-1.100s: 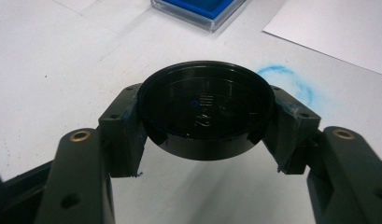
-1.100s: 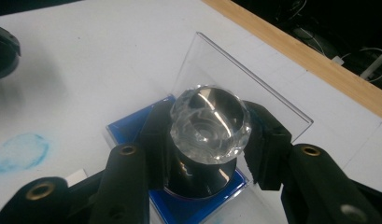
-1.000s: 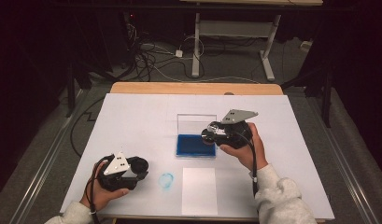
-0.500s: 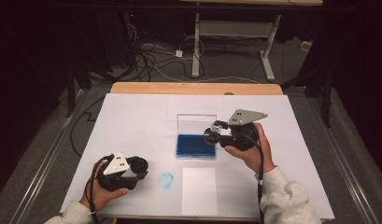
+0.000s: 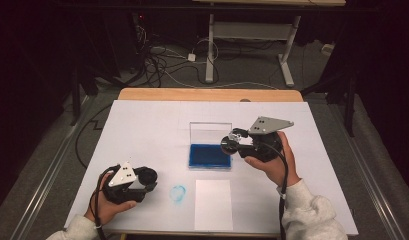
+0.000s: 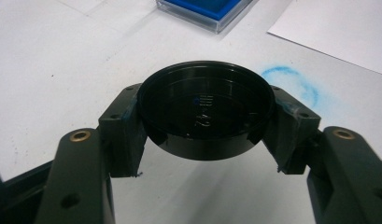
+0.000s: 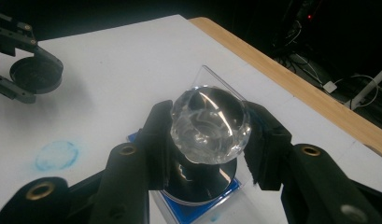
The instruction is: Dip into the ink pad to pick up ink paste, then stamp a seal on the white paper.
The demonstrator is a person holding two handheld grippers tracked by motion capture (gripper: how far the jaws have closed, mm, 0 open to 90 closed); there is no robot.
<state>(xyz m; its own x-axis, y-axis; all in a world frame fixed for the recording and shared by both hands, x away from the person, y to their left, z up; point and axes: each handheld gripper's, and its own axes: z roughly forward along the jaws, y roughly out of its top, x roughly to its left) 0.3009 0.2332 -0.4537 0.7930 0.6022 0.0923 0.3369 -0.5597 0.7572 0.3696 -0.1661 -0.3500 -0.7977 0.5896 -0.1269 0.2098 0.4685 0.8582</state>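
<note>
right tongs clamping clear stamp, over blue ink pad

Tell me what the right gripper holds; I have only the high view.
Observer: The right gripper is shut on a clear faceted knob with a round black base.
Operator: Say where it is.
Observer: Above the blue ink pad in its open clear case; contact I cannot tell.
Operator: Report the left one.
Observer: The left gripper is shut on a shallow round black cap, hollow side up.
</note>
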